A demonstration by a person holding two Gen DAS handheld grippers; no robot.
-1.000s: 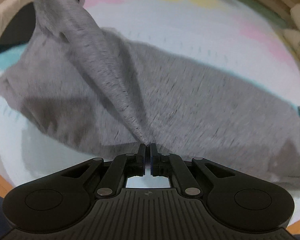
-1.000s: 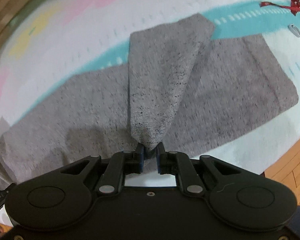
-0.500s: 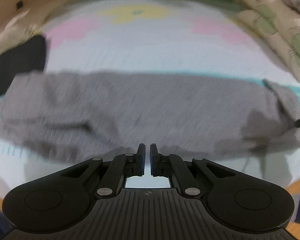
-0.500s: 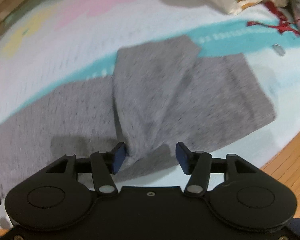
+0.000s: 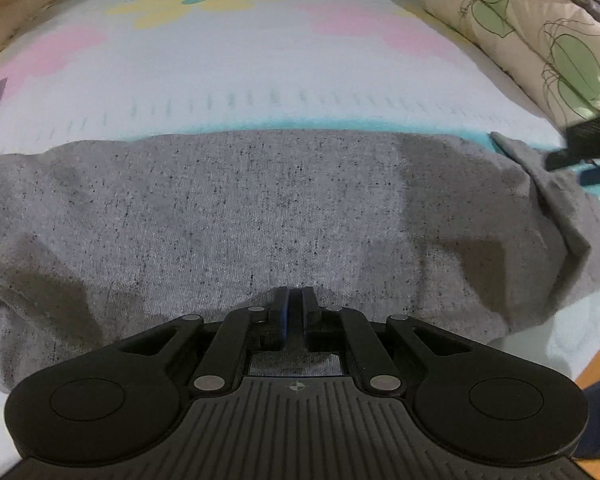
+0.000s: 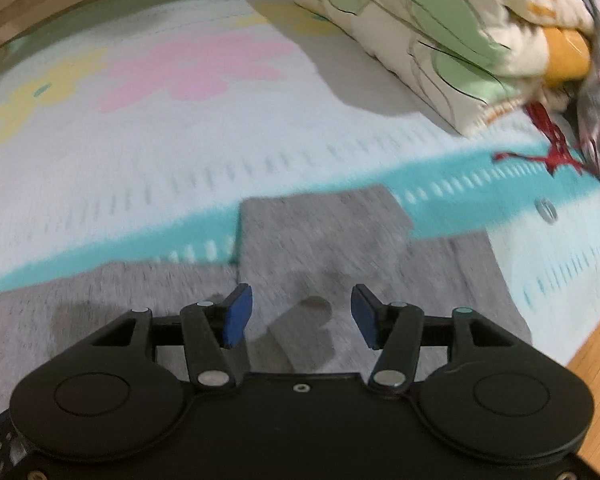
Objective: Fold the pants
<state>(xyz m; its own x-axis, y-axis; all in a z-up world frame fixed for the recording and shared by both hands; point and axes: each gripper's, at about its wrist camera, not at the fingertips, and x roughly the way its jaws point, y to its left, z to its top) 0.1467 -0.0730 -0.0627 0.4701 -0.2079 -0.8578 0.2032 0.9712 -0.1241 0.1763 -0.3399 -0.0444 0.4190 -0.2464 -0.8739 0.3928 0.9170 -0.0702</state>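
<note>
The grey speckled pants (image 5: 259, 216) lie flat across the bed as a long band, with a folded flap at their right end (image 5: 556, 200). My left gripper (image 5: 293, 300) is shut with nothing between its fingers, low over the near edge of the pants. In the right wrist view the pants (image 6: 320, 240) lie below my right gripper (image 6: 297, 312), which is open and empty above the folded end. The right gripper also shows as a dark shape in the left wrist view (image 5: 588, 144).
The bed has a white mat (image 5: 259, 72) with pink and yellow flowers and a teal stripe (image 6: 460, 196). Floral quilts (image 6: 440, 32) are piled at the back right. A red ribbon (image 6: 552, 148) lies near them. Wooden floor (image 6: 596, 356) shows beyond the bed edge.
Both grippers let go of the pants fold they held up. The fabric dropped flat. The right gripper opened wide and both pulled back over the pants.
</note>
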